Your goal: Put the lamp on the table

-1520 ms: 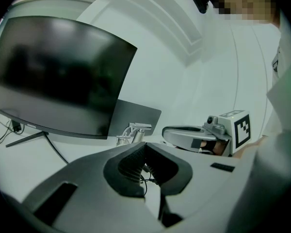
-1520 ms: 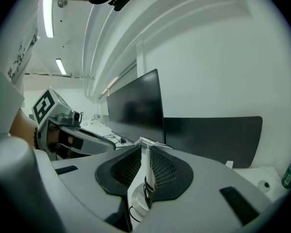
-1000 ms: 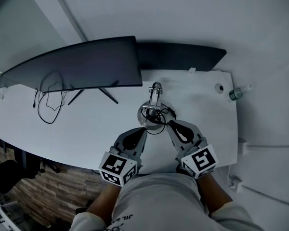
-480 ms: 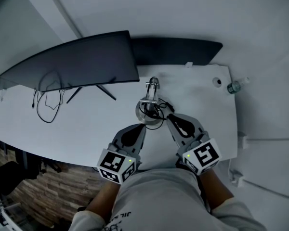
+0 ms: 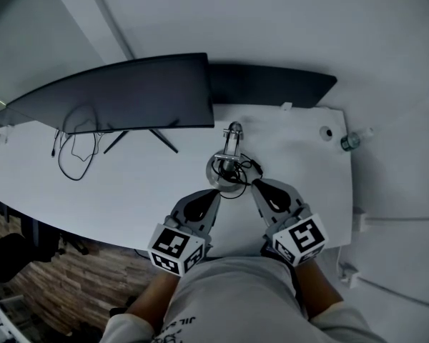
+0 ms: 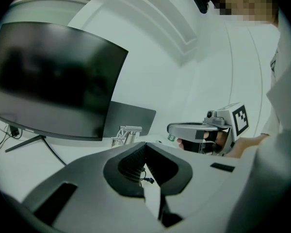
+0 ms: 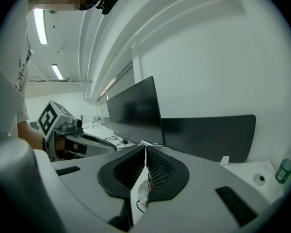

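The lamp [image 5: 227, 168] stands on the white table [image 5: 129, 184], with a round metal base, a folded metal arm [image 5: 233, 136] and a black cable coiled over the base. My left gripper [image 5: 214, 191] lies just left of the base, with its jaws shut [image 6: 146, 144] and nothing seen between them. The lamp's arm [image 6: 126, 134] shows beyond it. My right gripper [image 5: 255, 184] lies just right of the base by the cable. Its jaws have just been closing and now meet [image 7: 145, 148], with nothing seen between the pads. The base [image 7: 144, 193] shows below them.
A wide dark monitor [image 5: 121, 95] stands at the back left, and a dark panel [image 5: 272, 84] is behind the lamp. A loose cable [image 5: 75, 145] lies under the monitor. A small bottle [image 5: 352, 138] stands off the right edge, near a cable hole [image 5: 326, 130].
The head view swayed a little and came back. Both grippers keep their places on either side of the lamp's base, and the lamp has not moved.
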`<state>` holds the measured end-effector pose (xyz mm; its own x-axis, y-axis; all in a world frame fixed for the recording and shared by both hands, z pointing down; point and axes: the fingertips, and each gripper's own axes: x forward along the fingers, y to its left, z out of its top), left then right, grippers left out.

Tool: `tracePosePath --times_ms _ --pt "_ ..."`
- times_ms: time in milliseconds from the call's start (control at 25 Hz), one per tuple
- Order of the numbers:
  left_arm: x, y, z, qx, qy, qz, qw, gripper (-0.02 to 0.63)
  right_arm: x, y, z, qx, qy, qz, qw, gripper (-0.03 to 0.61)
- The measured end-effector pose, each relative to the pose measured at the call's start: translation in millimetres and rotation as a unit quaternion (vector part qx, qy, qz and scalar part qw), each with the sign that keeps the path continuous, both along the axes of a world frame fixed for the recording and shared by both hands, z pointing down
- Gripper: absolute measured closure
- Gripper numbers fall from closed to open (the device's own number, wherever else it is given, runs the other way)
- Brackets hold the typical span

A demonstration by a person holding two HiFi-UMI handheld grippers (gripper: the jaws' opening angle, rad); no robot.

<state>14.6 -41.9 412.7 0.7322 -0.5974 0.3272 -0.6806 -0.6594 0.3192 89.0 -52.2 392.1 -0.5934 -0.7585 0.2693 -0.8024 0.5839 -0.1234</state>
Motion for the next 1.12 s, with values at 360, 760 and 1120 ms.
tracePosePath --times_ms 360,760,1120 --pt "1.5 0.4 0.0 0.0 0.001 0.0 1.0 0.617 0.3 1.6 -0.5 0.001 0.002 0.002 1.0 0.546" --pt "1.3 0.8 0.6 -0.002 0.002 -0.001 1.0 0.617 -0.6 1.8 -1.9 -0.001 0.004 0.001 1.0 0.546" --pt "1.0 1.3 1.3 -0.003 0.003 0.0 1.0 0.617 -3.0 2.4 -5.1 0.002 0.0 -0.003 1.0 0.546"
